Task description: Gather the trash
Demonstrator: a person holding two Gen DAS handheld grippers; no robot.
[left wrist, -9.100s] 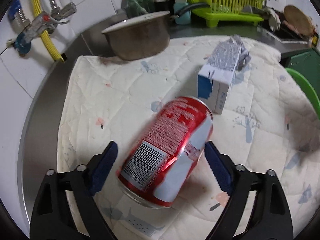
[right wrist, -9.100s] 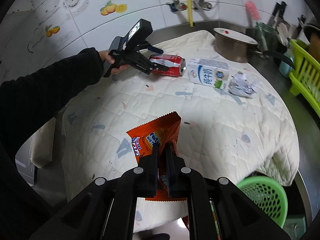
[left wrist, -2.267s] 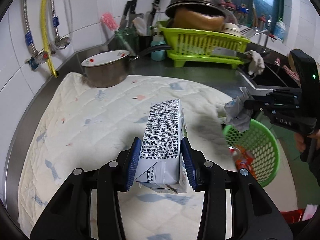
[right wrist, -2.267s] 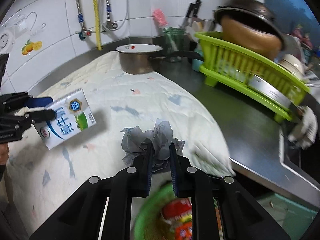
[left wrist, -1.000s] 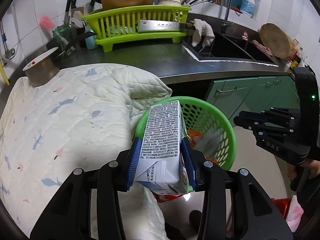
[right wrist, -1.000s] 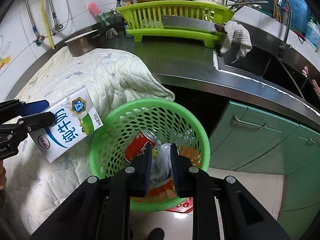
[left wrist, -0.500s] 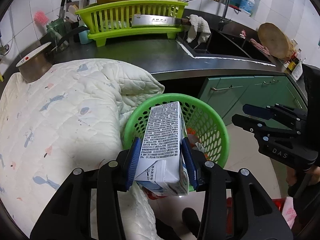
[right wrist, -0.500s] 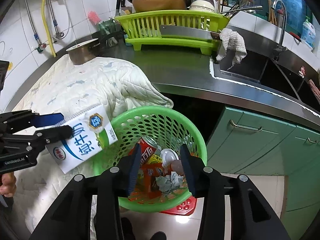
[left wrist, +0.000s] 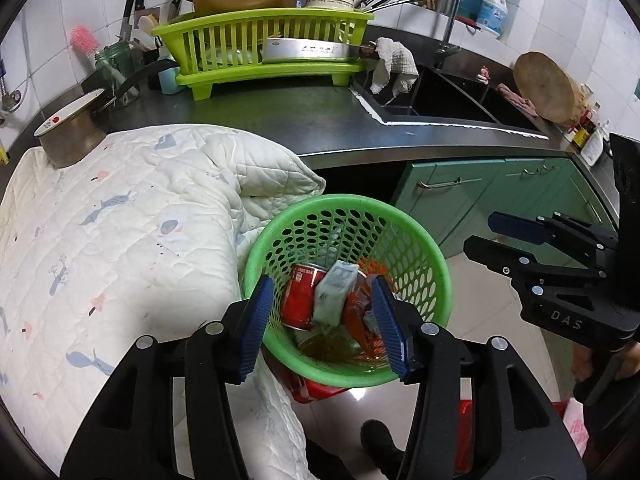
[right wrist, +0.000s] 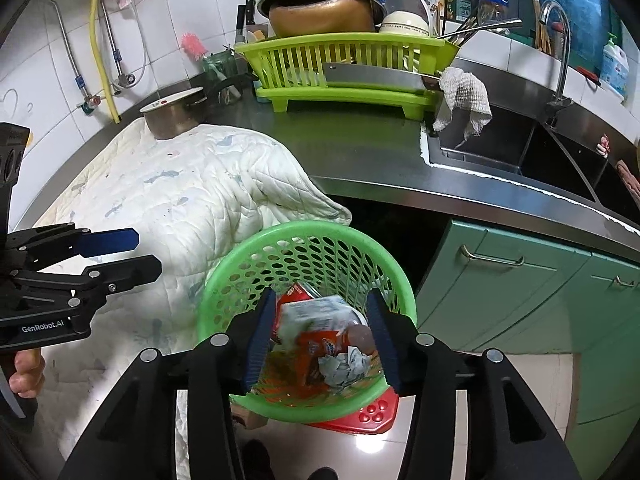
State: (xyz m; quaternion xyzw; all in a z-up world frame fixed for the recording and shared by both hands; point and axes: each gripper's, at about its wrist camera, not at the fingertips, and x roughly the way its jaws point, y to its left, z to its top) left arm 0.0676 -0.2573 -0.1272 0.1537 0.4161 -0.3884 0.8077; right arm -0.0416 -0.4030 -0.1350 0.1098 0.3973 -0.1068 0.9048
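A green mesh basket (left wrist: 424, 240) (right wrist: 248, 256) stands on the floor beside the counter. Inside lie a red soda can (left wrist: 298, 300), a milk carton (left wrist: 334, 292) (right wrist: 316, 314), an orange snack bag (right wrist: 320, 350) and crumpled paper (right wrist: 344, 364). My left gripper (left wrist: 326, 320) is open and empty, just above the basket's near rim. My right gripper (right wrist: 322, 338) is open and empty over the basket. Each gripper also shows in the other's view, the right one (left wrist: 496, 240) and the left one (right wrist: 136, 252).
A white quilted cloth (left wrist: 120, 220) covers the steel counter and hangs over its edge next to the basket. A pot (left wrist: 68, 136), a green dish rack (left wrist: 260, 40), a sink (left wrist: 440, 96) and green cabinets (right wrist: 520, 280) surround it. A red object (right wrist: 368, 416) lies under the basket.
My left gripper has opened and the milk carton has dropped into the basket. My right gripper stays open above the basket.
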